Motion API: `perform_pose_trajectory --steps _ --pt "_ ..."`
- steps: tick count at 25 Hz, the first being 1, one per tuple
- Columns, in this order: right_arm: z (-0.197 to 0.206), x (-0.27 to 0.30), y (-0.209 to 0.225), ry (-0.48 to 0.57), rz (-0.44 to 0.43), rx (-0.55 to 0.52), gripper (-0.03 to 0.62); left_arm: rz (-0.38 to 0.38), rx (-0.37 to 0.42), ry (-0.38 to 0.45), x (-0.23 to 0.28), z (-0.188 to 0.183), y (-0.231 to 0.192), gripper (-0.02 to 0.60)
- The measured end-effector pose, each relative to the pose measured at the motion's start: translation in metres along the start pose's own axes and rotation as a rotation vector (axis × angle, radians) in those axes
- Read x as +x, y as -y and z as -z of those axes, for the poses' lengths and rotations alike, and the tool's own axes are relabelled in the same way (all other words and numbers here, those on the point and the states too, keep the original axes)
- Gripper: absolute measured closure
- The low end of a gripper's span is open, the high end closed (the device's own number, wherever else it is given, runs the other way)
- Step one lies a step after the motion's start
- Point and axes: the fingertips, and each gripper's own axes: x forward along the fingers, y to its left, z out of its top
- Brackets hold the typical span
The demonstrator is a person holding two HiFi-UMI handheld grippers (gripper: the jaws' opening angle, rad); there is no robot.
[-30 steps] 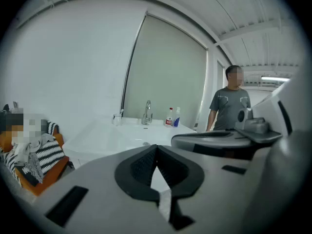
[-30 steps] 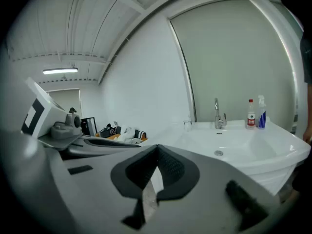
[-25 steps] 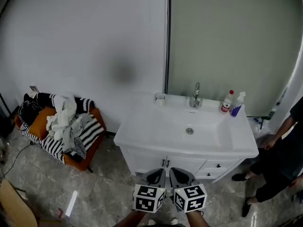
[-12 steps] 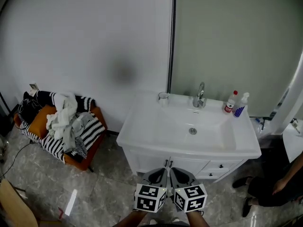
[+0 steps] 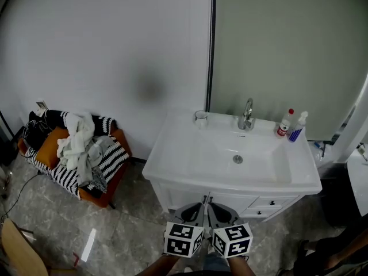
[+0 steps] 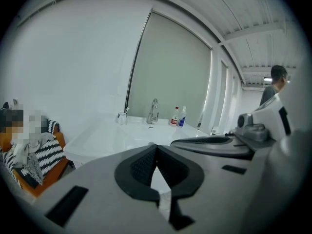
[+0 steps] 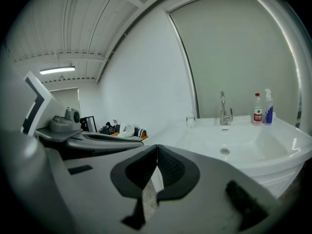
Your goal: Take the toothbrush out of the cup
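Changed since earlier: vanity lower and further right in the head view; person at its right side mostly gone from view, only a dark shape (image 5: 328, 257) at the bottom right corner.
Left gripper (image 5: 194, 210): low at the front of the vanity, pointing at the cabinet; in the left gripper view (image 6: 155, 147) jaws pressed together, nothing between them.
Right gripper (image 5: 217, 210): just beside the left one, pointing the same way; in the right gripper view (image 7: 157, 150) jaws likewise closed on nothing.
Basin (image 5: 172, 154): white, directly ahead of both grippers, between them and the cup.
Cup (image 5: 200, 116): small and clear, on the back left corner of the vanity top, close to the wall, left of the faucet (image 5: 248, 115).
Toothbrush (image 6: 126, 110): inside the cup, handle poking above the rim and leaning a little to the right in the left gripper view; too small to make out in the head view.
Key relation: cup well apart from both grippers, straight ahead across the basin and slightly left; long axis of the brush near upright; left gripper on the cup's side, so judged marginally the nearer one.
Next move, as a judgement: long forward and upward reach, jaws to be opened before closing on the handle above the rim.
Far right: two bottles (image 5: 290, 125) at the back edge, clear of the likely path.
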Motion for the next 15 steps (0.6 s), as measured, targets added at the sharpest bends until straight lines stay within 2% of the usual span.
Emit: perform_pose_trajectory --steps 15 --pt "-0.023 0.062 0.062 -0.033 -0.088 0.004 0.582 -0.068 -0.029 -0.030 0.081 -0.031 -0.018 0.572"
